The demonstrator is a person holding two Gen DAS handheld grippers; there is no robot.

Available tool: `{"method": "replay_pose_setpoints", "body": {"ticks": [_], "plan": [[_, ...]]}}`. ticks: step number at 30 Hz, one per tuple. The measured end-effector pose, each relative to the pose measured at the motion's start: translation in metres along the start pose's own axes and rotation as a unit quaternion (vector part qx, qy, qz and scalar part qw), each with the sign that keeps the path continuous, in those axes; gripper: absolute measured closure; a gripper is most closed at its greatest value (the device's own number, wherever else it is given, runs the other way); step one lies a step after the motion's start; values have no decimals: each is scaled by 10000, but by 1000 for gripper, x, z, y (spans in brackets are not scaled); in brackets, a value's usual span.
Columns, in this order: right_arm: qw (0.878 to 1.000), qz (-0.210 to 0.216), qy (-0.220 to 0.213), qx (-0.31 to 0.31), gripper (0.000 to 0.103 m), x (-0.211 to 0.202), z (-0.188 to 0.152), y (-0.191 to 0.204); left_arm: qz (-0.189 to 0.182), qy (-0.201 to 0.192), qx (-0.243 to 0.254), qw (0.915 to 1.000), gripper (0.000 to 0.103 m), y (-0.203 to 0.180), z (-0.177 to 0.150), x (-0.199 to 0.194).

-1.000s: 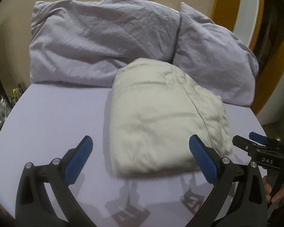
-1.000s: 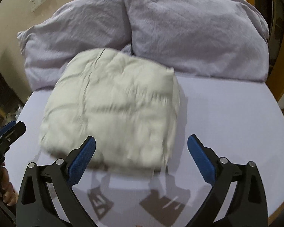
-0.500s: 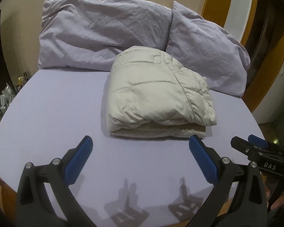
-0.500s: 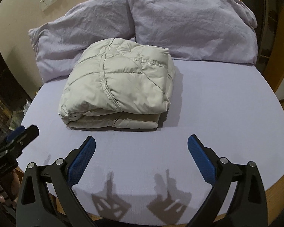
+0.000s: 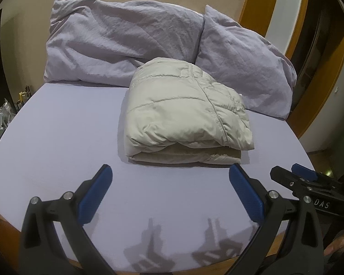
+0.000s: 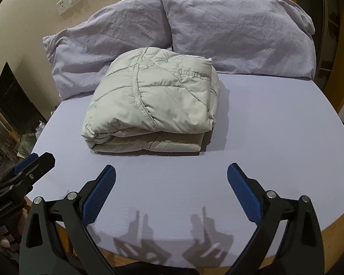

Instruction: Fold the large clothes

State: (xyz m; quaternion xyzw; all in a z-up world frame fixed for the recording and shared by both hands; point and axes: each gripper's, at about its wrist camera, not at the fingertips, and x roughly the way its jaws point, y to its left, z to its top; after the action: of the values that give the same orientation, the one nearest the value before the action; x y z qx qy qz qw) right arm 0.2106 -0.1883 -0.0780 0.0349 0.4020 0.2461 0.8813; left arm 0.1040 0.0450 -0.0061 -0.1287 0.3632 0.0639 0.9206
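Left gripper (image 5: 169,183) is seen wide open, its blue pads (image 5: 96,194) well apart, with nothing held between them. It is held above the near edge of the bed (image 5: 57,137), clear of the sheet; its shadow is cast on the lilac surface just below. Right gripper (image 6: 170,183) is likewise spread fully, blue pads (image 6: 243,194) empty, and is held over the same near edge, also without contact. Each gripper is caught in the other's camera: the right one at the right margin of the left wrist view, the left one (image 6: 27,167) at the left margin of the right wrist view, with part of a hand (image 6: 4,240) visible beneath it.

Folded jacket (image 5: 183,112), a pale beige quilted garment, is noted lying on the bed beyond both grippers, apart from them. It is folded into a compact, roughly rectangular bundle of several layers, the folded edges facing the near edge of the bed. A stitched seam runs across its top panel. The bundle sits towards the head of the bed, its far side close to or touching the pillows; contact cannot be confirmed.

Two lilac pillows are recorded at the head edge, propped against the wall: the left pillow (image 5: 117,43) and the right pillow (image 5: 245,68), adjoining one another behind the jacket. A wall socket plate (image 6: 70,0) is seen above the left pillow in the right wrist view. A wooden frame (image 5: 256,4) stands beyond the right corner of the bed.
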Motion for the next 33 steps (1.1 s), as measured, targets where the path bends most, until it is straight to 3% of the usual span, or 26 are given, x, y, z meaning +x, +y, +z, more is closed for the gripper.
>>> {"method": "replay_pose_setpoints", "body": {"ticks": [33], "plan": [[10000, 24, 8, 22, 3, 2, 3, 8, -49, 15, 68, 10000, 2, 2, 3, 2]]}}
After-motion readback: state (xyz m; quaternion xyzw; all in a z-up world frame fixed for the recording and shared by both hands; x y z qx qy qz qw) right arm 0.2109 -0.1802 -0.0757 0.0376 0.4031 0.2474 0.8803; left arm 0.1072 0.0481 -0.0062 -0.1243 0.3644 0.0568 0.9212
